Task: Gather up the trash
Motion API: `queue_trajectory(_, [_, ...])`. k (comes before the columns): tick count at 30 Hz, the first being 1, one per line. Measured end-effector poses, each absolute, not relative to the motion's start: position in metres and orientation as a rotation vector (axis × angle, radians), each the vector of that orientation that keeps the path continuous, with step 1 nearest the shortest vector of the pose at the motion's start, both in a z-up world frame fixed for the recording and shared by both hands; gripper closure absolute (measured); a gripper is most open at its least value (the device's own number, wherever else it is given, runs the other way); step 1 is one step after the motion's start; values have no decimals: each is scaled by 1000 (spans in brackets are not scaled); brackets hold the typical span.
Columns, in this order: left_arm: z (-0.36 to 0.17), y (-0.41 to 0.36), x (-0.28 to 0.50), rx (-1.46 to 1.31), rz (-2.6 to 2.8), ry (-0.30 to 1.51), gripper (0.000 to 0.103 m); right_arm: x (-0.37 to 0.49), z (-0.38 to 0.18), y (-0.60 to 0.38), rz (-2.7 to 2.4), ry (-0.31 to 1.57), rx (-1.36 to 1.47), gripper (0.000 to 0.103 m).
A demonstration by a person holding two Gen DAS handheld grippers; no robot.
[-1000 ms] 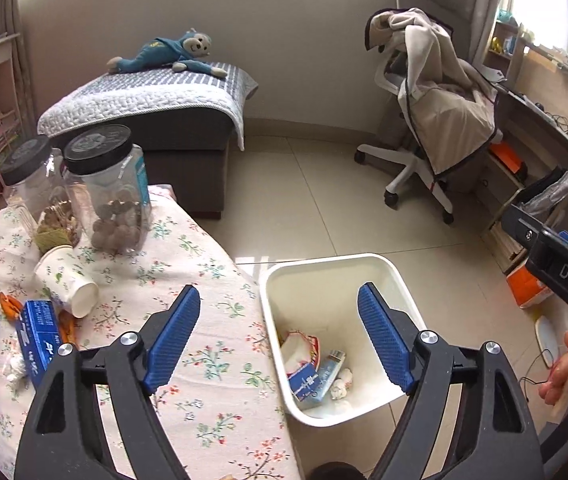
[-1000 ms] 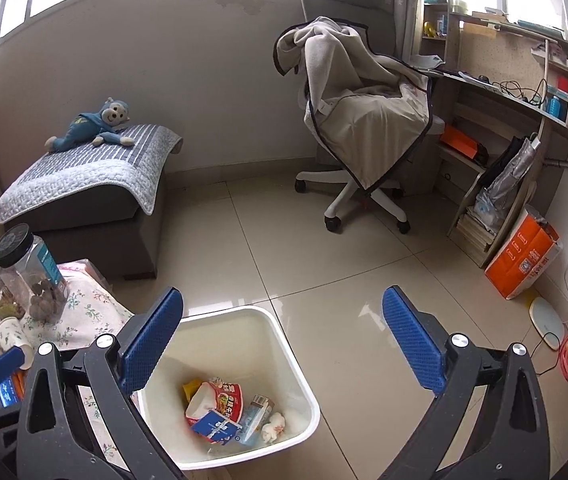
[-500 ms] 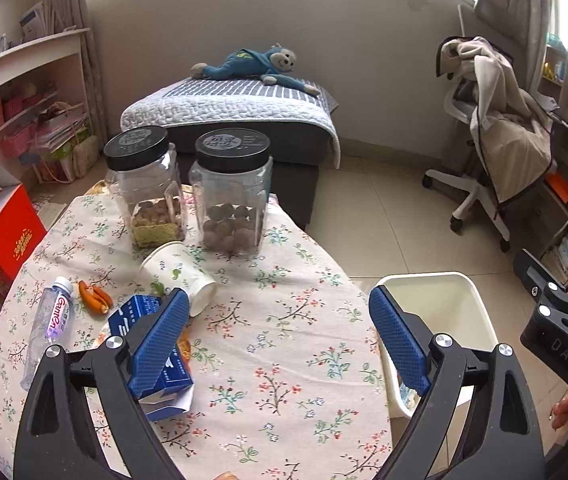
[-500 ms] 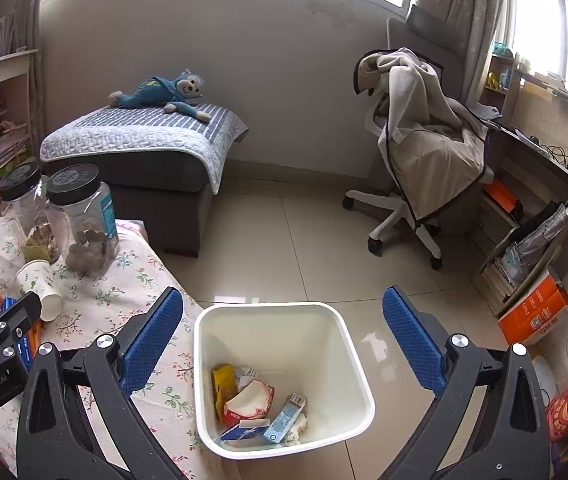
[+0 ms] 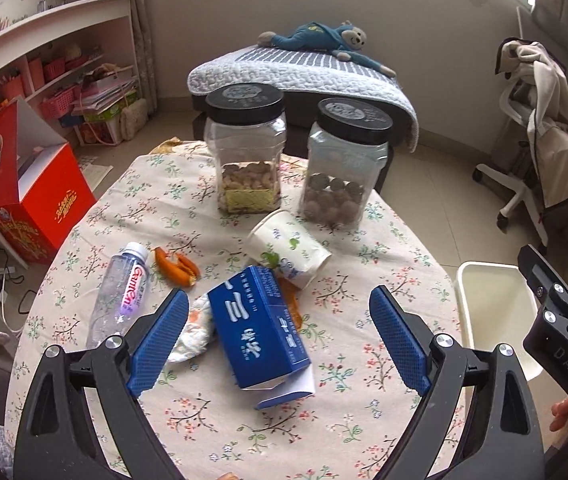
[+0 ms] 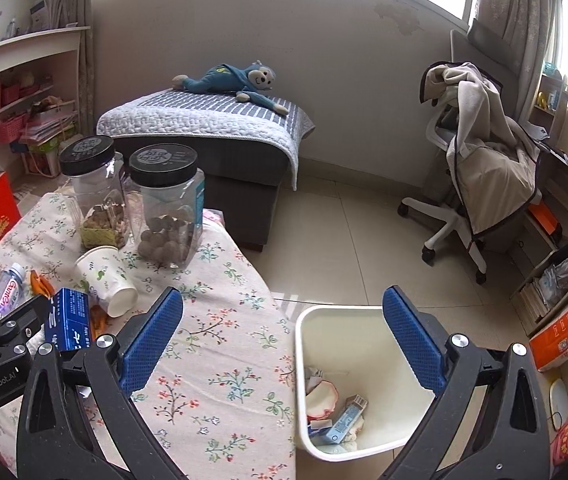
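Note:
My left gripper (image 5: 280,340) is open and empty, low over the floral table, with a blue carton (image 5: 258,330) lying between its fingers. A tipped paper cup (image 5: 286,250), orange peel (image 5: 176,266), a crumpled wrapper (image 5: 190,334) and a plastic bottle (image 5: 122,296) lie around it. My right gripper (image 6: 284,342) is open and empty, above the table edge and the white trash bin (image 6: 320,316), which holds several pieces of trash. The carton (image 6: 68,318) and cup (image 6: 106,278) also show in the right wrist view.
Two black-lidded jars (image 5: 248,156) (image 5: 344,164) stand at the table's far side. A red box (image 5: 30,200) sits on the floor left. An ottoman with a plush monkey (image 6: 228,80) and a draped office chair (image 6: 480,160) stand beyond. The bin (image 5: 496,312) is right of the table.
My left gripper has swung left from over the bin to the table and closed in on the blue carton. The right gripper has turned left too, bringing the table into its view.

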State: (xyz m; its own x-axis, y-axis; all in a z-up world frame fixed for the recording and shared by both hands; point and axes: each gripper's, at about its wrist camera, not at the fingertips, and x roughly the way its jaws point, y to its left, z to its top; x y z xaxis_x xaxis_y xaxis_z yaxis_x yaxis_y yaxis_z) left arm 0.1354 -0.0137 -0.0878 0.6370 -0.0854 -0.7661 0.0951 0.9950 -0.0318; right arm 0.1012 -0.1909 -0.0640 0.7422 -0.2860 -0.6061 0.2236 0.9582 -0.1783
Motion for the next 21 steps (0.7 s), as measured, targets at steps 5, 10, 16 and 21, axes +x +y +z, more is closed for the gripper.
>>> queue_trajectory(5, [-108, 26, 155, 6, -75, 994, 14, 113, -72, -172, -224, 718, -69, 7])
queue_trajectory(10, [-135, 48, 180, -7, -50, 1149, 14, 123, -79, -167, -191, 759, -46, 7])
queue_trajectory(16, [-167, 43, 195, 198, 1, 1250, 18, 132, -82, -171, -181, 787, -15, 7])
queue_trajectory(21, [-188, 29, 198, 386, -25, 1287, 23, 140, -85, -172, -166, 801, -7, 7])
